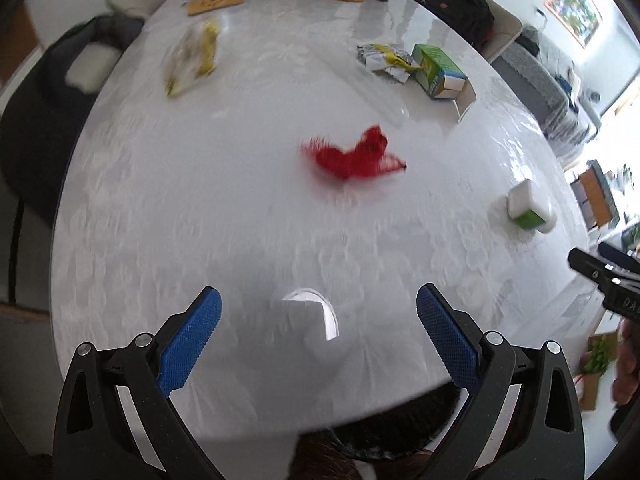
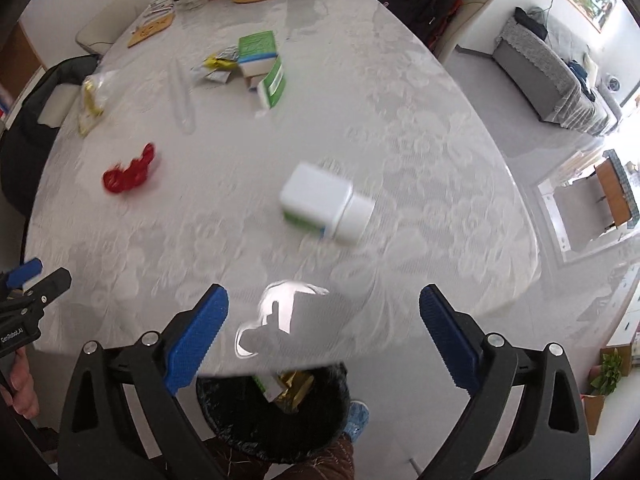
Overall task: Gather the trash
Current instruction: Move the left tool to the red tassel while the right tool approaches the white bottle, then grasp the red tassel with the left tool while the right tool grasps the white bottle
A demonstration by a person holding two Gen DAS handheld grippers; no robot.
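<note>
The white table (image 2: 400, 128) carries scattered trash. A black-lined bin (image 2: 272, 420) with a gold wrapper inside sits below its near edge, seen only in the right wrist view. The white-and-green bottle (image 2: 324, 204) lies on its side mid-table, cap end pointing right. A crumpled red wrapper (image 1: 352, 158) lies nearby. Left tongs (image 1: 319, 328) and right tongs (image 2: 324, 332) gape wide, empty.
</note>
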